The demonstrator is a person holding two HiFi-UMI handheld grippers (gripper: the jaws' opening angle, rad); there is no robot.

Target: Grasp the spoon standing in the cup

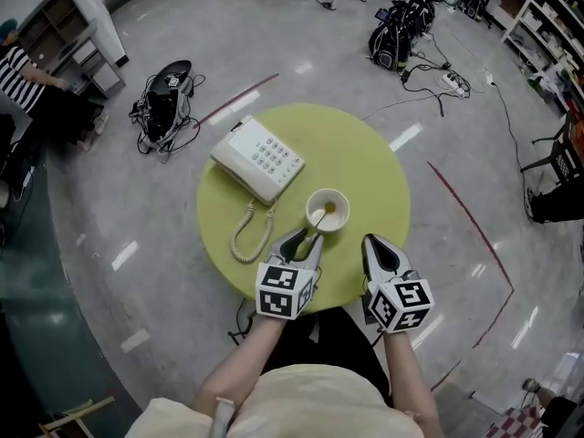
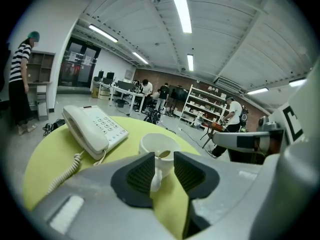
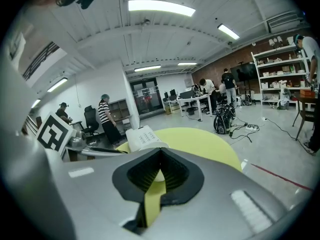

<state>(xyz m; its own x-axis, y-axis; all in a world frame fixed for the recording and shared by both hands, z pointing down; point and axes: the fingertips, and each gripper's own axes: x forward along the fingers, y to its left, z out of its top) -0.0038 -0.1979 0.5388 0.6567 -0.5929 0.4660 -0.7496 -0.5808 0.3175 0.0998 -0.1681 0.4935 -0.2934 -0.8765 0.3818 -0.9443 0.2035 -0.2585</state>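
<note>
A white cup [image 1: 339, 199] stands near the front of the round yellow-green table [image 1: 365, 162]. A white spoon [image 1: 318, 219] leans in it, handle sticking out toward me. My left gripper [image 1: 304, 238] reaches up to the cup's near side and is open. In the left gripper view the spoon handle [image 2: 155, 177] runs down between the dark pads [image 2: 142, 175], close to the left one, with a gap to the right one; the cup [image 2: 147, 144] sits just beyond my left gripper [image 2: 164, 156]. My right gripper [image 1: 376, 245] rests to the cup's right, shut and empty [image 3: 160, 154].
A white desk telephone [image 1: 258, 158] with a coiled cord [image 1: 246, 237] lies on the table's left half. Bags [image 1: 167, 94] and cables lie on the grey floor around it. A person in a striped shirt [image 1: 18, 76] stands by shelves at far left.
</note>
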